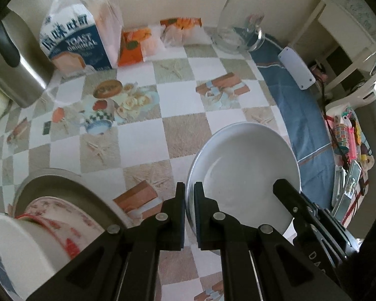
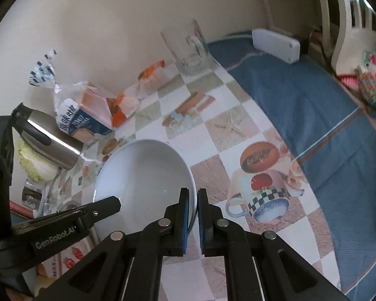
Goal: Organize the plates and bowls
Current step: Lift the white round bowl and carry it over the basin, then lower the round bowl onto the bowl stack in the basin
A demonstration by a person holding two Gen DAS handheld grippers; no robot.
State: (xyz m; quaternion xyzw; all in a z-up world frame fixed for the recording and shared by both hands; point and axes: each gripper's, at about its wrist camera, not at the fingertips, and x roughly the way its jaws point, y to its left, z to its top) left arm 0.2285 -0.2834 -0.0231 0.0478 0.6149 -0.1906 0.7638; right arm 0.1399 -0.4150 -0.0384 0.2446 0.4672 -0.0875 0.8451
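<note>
A pale grey-white plate [image 1: 243, 165] is held above the checkered tablecloth by both grippers. My left gripper [image 1: 189, 188] is shut on the plate's left rim. My right gripper [image 2: 192, 193] is shut on the opposite rim of the same plate [image 2: 143, 178]. In the left wrist view the right gripper's finger [image 1: 288, 193] shows at the plate's right edge; in the right wrist view the left gripper's finger [image 2: 105, 205] shows at the plate's left edge. At lower left in the left wrist view, a red-patterned bowl [image 1: 60, 215] sits in a grey plate [image 1: 62, 183], with a white bowl [image 1: 20, 248] nearest.
A toast bag [image 1: 80, 37], orange snack packets [image 1: 137, 45], a glass mug [image 1: 240, 27] and a steel kettle [image 1: 15, 65] stand along the wall. A white box [image 1: 297, 67] lies on the blue cloth edge [image 1: 303, 115]. A cabbage [image 2: 35, 165] lies beside the kettle.
</note>
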